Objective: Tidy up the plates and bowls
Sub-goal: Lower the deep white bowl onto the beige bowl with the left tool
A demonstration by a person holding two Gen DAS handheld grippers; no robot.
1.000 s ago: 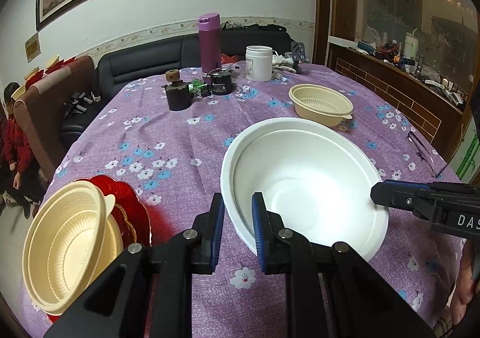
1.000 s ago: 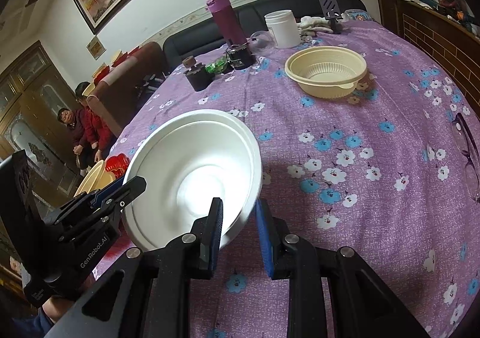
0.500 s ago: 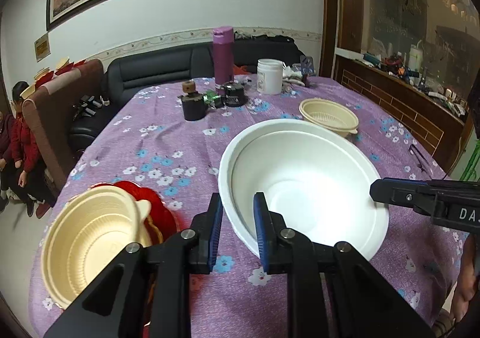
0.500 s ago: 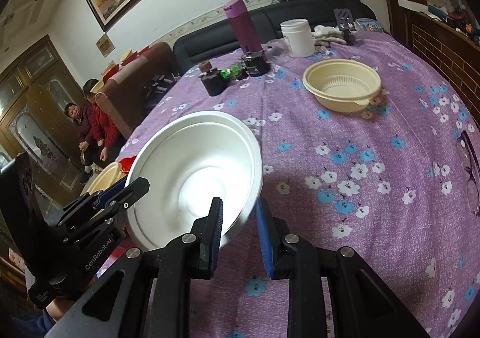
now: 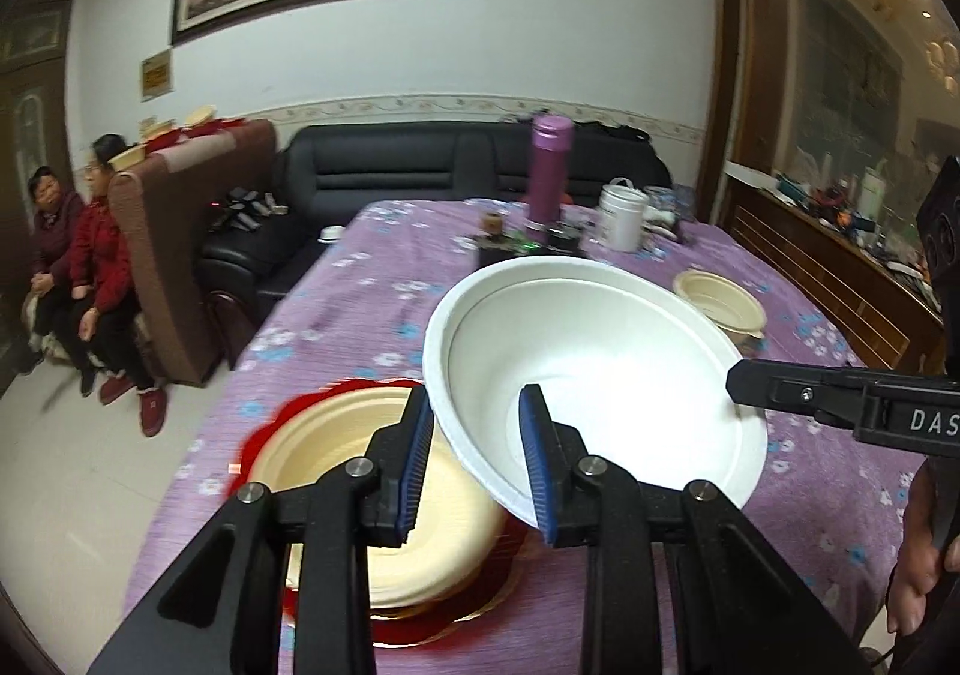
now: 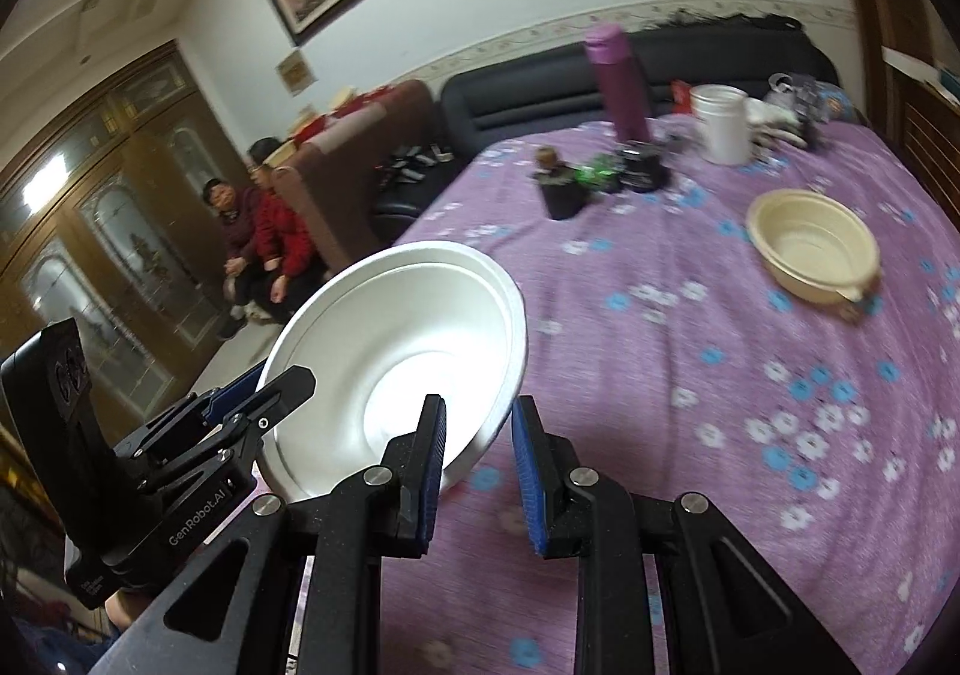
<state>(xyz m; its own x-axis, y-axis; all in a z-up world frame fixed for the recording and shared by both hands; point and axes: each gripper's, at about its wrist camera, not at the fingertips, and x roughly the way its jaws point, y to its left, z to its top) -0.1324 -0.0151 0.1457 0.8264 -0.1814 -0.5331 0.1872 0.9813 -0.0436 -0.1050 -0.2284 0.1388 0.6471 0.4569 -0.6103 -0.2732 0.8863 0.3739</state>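
A large white bowl (image 5: 600, 375) hangs tilted above the purple flowered table (image 5: 372, 279). Its near-left rim passes between the fingers of my left gripper (image 5: 477, 423), whose jaws are opening, with a gap showing beside the rim. My right gripper (image 6: 477, 429) is shut on the bowl's (image 6: 408, 351) opposite rim, one finger inside and one outside. Just below and left of it, a cream bowl (image 5: 372, 471) sits on a red plate (image 5: 264, 435). A second cream bowl (image 6: 813, 255) stands alone farther back on the right.
At the far end of the table stand a purple flask (image 5: 549, 165), a white jar (image 5: 621, 219) and small dark pots (image 6: 564, 189). A black sofa (image 5: 450, 159) lies behind it. Two people (image 5: 78, 255) sit at the left. A wooden sideboard (image 5: 840, 261) runs along the right.
Both grippers lifted the white bowl and carried it left, so it now partly overhangs the cream bowl on the red plate. The left gripper's jaws have widened.
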